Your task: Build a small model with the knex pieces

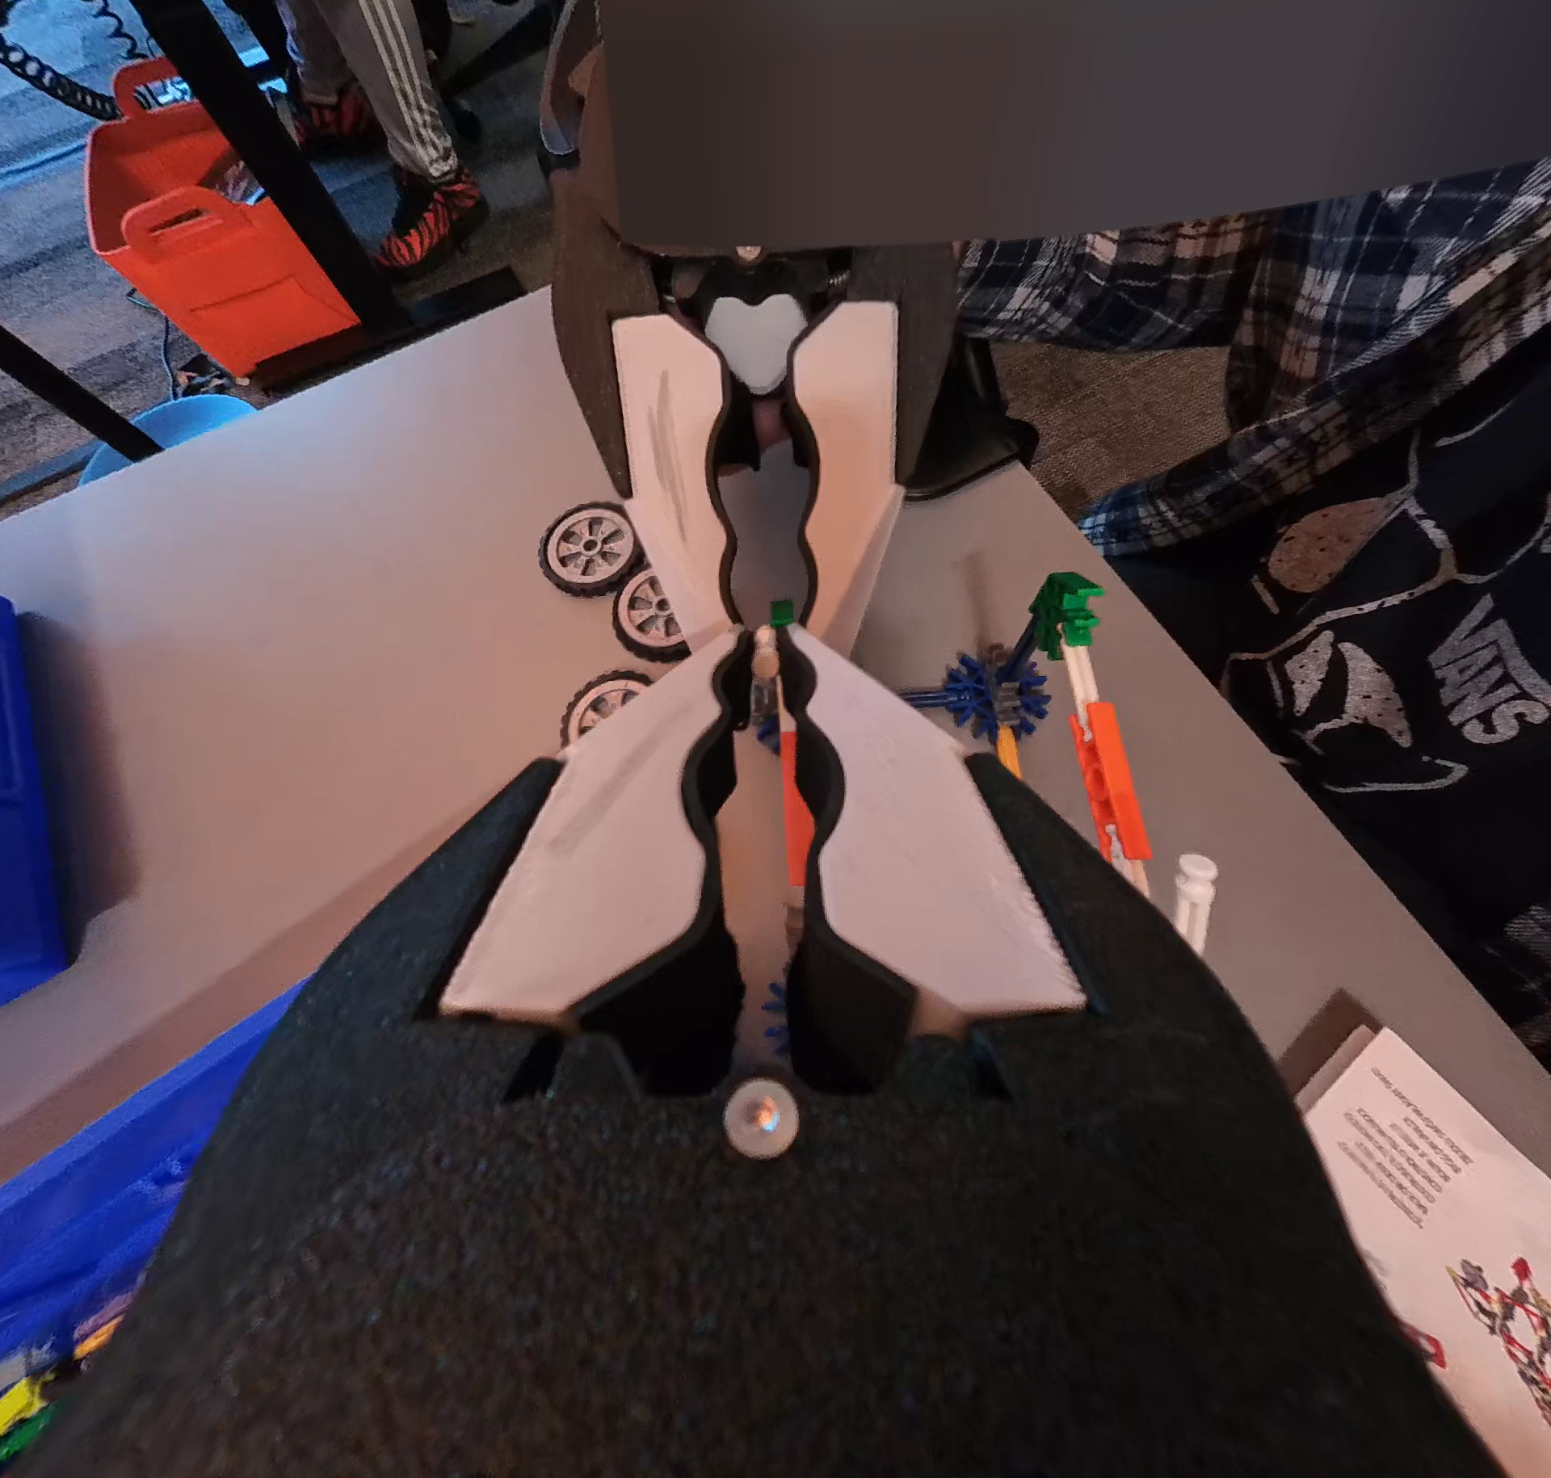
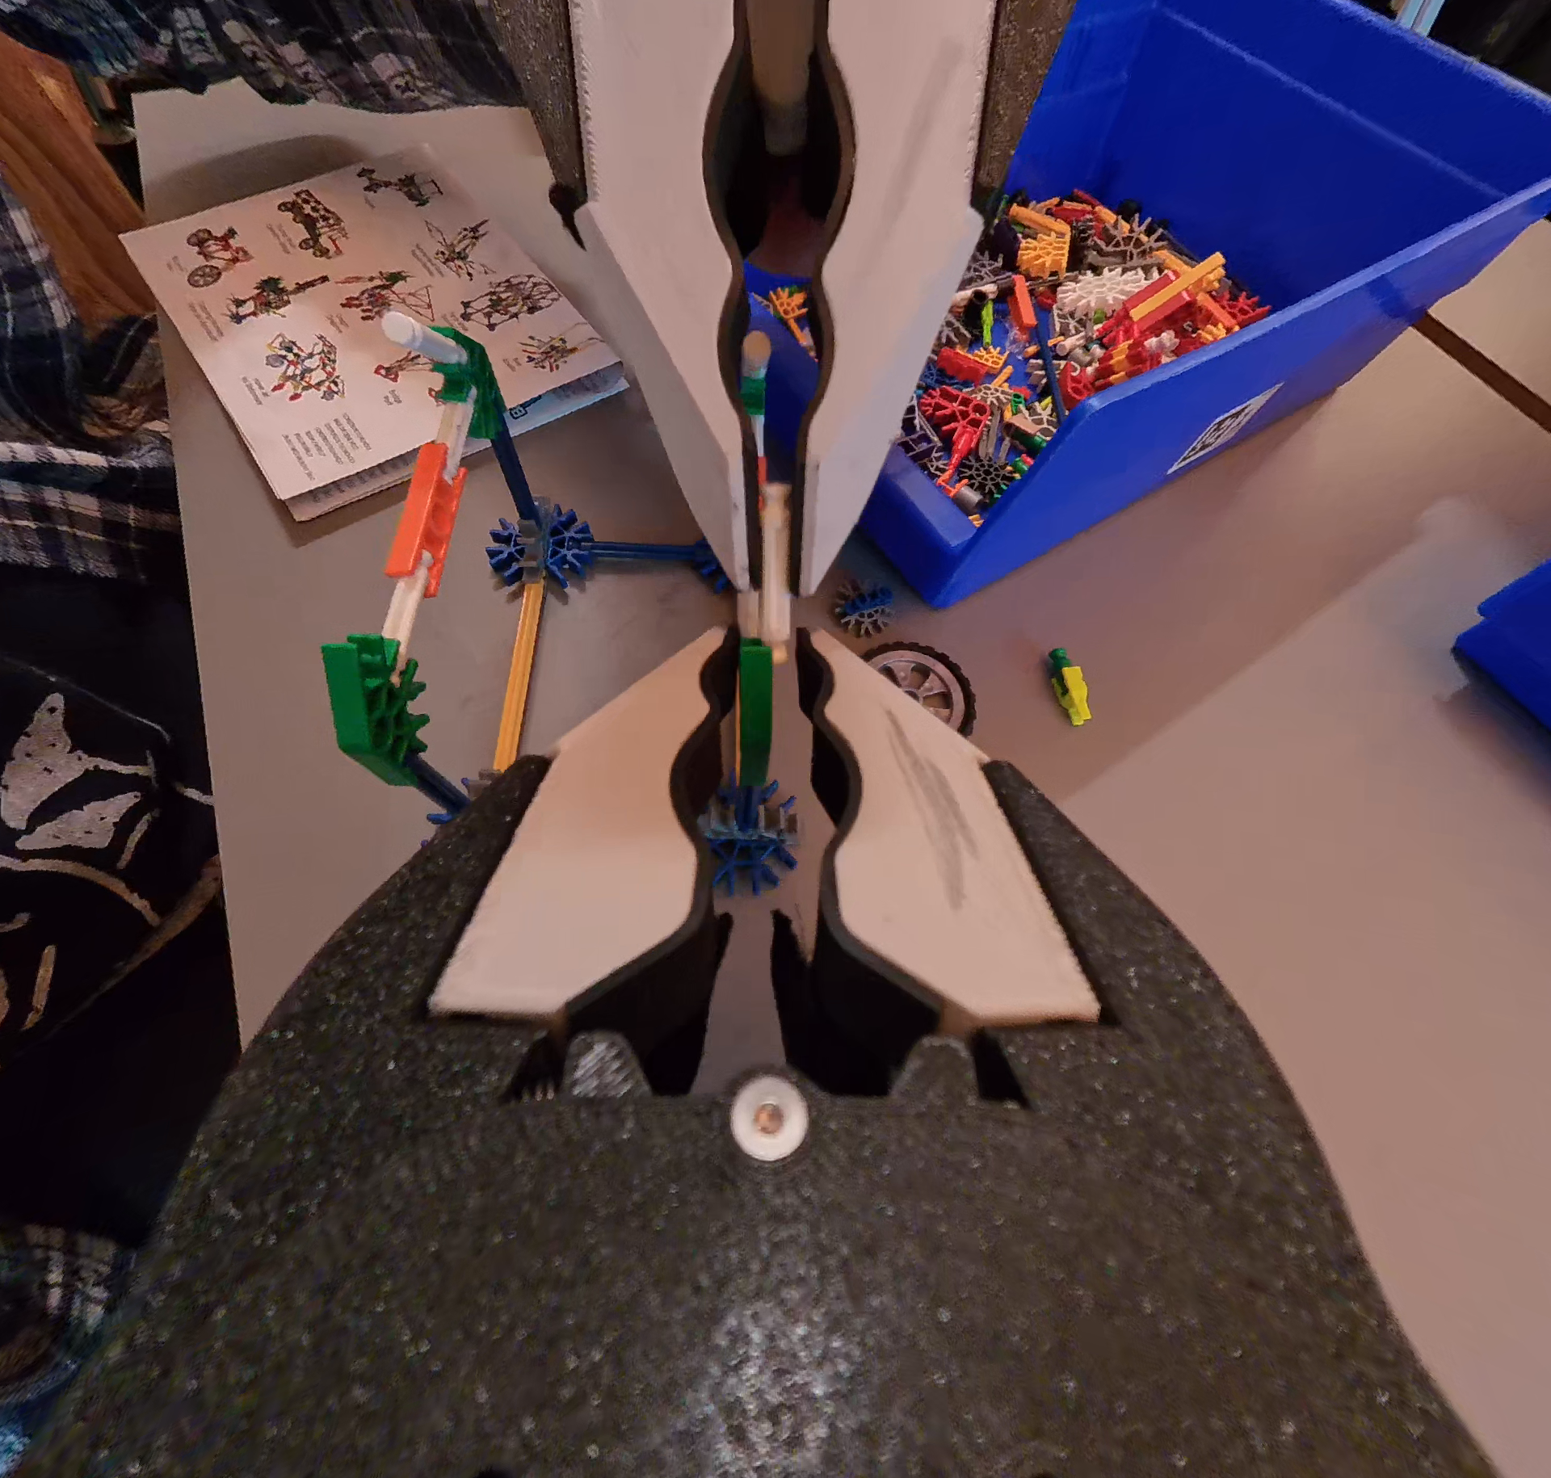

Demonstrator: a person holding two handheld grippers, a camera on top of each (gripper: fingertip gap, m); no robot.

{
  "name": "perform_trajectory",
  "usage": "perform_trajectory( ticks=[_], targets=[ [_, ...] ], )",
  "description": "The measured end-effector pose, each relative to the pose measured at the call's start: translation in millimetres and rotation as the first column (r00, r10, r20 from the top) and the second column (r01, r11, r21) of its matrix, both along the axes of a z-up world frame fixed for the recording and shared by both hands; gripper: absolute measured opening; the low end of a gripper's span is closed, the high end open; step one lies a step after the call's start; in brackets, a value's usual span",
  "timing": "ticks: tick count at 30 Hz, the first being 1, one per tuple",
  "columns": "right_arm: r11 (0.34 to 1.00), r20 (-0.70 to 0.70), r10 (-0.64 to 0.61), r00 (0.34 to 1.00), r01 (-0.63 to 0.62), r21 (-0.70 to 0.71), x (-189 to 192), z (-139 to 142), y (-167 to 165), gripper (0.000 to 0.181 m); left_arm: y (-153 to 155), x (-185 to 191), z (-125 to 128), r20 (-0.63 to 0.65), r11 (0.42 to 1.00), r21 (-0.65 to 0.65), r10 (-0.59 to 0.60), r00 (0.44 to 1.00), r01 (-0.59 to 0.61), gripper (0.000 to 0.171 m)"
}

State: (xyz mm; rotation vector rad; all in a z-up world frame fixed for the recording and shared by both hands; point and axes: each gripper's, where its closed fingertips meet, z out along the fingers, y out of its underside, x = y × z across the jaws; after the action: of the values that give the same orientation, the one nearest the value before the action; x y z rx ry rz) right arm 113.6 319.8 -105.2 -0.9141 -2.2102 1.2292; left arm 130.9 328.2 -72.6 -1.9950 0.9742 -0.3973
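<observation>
The left gripper (image 1: 762, 640) is pinching, jaws nearly together, the white rod (image 1: 764, 651) at one end of a rod-and-connector toy frame (image 1: 999, 695); an orange sleeve (image 1: 794, 800) is showing between its fingers. The right gripper (image 2: 765, 640) is meeting it tip to tip, its jaws narrowed on a green connector (image 2: 754, 708) at that same joint, with a blue snowflake connector (image 2: 749, 838) lying below in the gap. The rest of the frame is sitting on the grey table (image 2: 1259, 892), its orange piece (image 2: 425, 519) and green corner (image 2: 369, 703) off to one side. Three small wheels (image 1: 587, 550) are lying beside the grippers, and a yellow-green piece (image 2: 1070, 687) well apart. An instruction booklet (image 2: 336, 305) is lying open near the table edge, and a blue bin (image 2: 1217, 280) of mixed parts is standing just beyond. A person in a plaid shirt (image 1: 1259, 322) is sitting close. On the carpet behind, an orange tote (image 1: 210, 263) is standing.
</observation>
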Motion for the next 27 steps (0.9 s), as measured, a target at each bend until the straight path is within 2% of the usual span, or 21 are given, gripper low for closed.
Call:
perform_trajectory(
  ticks=[8,13,17,20,27],
  targets=[
    [0.999,-0.04,-0.001,0.999,0.003,0.04,-1.8,2.4,-0.1,0.011,0.3,0.2,-0.9,-0.008,1.0,0.006,0.006,1.0,-0.006,0.004],
    [1.0,-0.056,-0.008,0.998,0.008,0.005,-1.8,9.7,0.4,0.009,0.3,-2.3,-1.0,-0.026,1.0,0.003,0.004,1.0,-0.004,0.004],
    [0.999,-0.046,-0.015,0.999,0.017,0.042,0.3,6.5,3.1,0.02,2.0,-0.4,-2.3,-0.013,1.0,0.002,0.006,1.0,-0.006,0.004],
    [0.998,-0.043,-0.017,0.999,0.02,0.051,0.8,5.2,3.8,0.013,3.1,-0.1,-1.4,-0.008,1.0,0.002,0.004,1.0,-0.004,0.004],
    [0.998,-0.037,-0.011,0.999,0.014,0.065,1.3,1.4,1.8,0.012,3.2,2.9,-5.4,-0.003,1.0,-0.025,-0.01,1.0,0.01,0.004]
  ],
)
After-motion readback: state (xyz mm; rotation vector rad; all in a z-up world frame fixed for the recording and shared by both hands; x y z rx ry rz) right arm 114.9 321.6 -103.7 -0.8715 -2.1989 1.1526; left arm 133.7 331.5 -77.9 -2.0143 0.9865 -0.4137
